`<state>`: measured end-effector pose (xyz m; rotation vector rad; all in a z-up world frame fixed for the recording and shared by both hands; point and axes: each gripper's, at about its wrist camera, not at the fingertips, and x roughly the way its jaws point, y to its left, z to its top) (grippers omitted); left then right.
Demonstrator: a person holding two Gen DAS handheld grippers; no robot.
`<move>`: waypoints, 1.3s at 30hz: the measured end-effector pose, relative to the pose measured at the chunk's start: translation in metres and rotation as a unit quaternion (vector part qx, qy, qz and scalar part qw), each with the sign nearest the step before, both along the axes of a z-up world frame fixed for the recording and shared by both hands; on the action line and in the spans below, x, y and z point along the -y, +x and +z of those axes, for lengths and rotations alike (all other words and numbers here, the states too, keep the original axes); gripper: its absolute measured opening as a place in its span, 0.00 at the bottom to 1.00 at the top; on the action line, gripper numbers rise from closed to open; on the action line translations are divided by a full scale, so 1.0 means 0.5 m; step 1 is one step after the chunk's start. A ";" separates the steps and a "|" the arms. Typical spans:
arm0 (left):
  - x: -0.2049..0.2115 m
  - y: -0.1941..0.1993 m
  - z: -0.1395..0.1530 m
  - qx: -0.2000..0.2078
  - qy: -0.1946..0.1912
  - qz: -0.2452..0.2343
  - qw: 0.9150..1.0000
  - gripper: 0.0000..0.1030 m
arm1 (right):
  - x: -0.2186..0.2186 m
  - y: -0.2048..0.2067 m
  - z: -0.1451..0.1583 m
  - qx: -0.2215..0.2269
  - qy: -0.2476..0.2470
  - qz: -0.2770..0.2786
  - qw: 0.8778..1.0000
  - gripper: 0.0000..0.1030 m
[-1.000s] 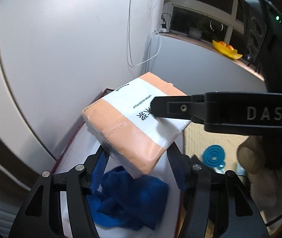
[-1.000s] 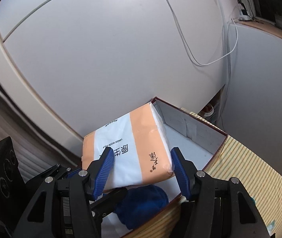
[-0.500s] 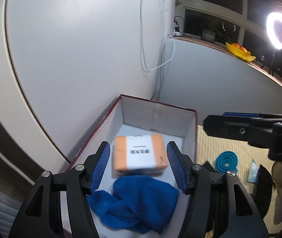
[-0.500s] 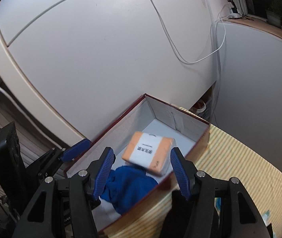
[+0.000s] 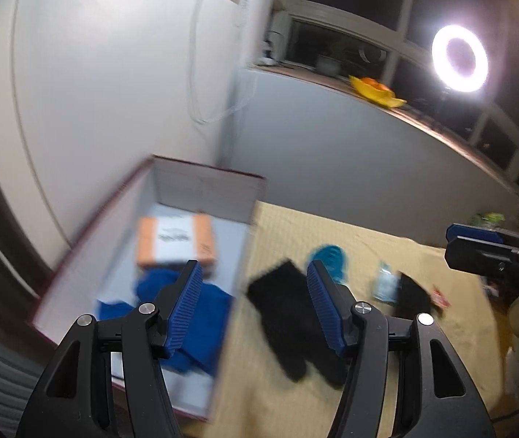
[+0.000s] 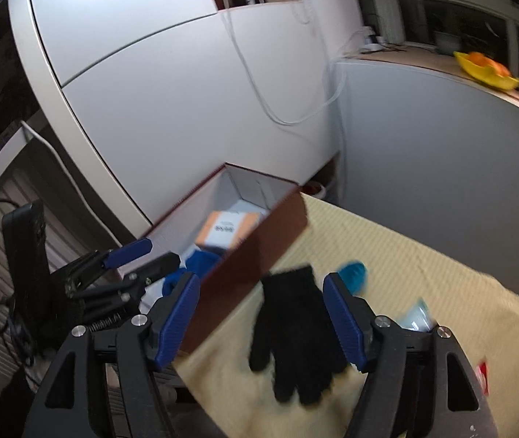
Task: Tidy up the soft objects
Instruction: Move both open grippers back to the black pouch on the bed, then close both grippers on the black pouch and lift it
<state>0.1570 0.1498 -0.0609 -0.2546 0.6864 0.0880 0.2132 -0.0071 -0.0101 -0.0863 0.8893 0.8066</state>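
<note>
The straw-coloured woven mat [image 6: 387, 255] over the table is seen bare along its far side, up to the grey wall panel, so open room is left there. The dark-red cardboard box with white lining [image 5: 201, 179] is set at the mat's left edge, against the white wall; its near long wall stands between the grippers and the box floor. A second ago the orange-and-white soft tissue pack [image 5: 175, 241] was pinched by both grippers above the box; now it is lying flat on the box floor, touching the crumpled blue towel [image 5: 193, 314] on its near side. That item is judged done.

The black knit glove [image 6: 292, 328] is lying flat on the mat just outside the box, fingers toward the cameras, and is framed by both wrist views, so it is judged the next pick. A blue collapsible funnel [image 5: 328, 255] and a small clear packet [image 5: 383, 284] are near it, further out.

The left gripper [image 5: 252, 310] is spread, nothing between its fingers. The right gripper [image 6: 263, 325] is opening, empty, above the glove and not touching it.
</note>
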 end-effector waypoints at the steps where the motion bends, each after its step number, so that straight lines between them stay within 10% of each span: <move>1: 0.012 -0.001 -0.005 -0.001 -0.011 -0.015 1.000 0.59 | 0.023 -0.008 -0.001 0.004 -0.003 -0.009 1.000 0.68; 17: 0.249 0.049 -0.117 -0.080 -0.047 -0.206 0.974 0.68 | 0.360 -0.030 -0.161 -0.082 0.017 -0.187 0.979 0.79; 39: 0.403 0.176 -0.201 -0.140 0.065 -0.316 0.936 0.68 | 0.385 0.065 -0.348 -0.228 0.115 -0.224 0.940 0.74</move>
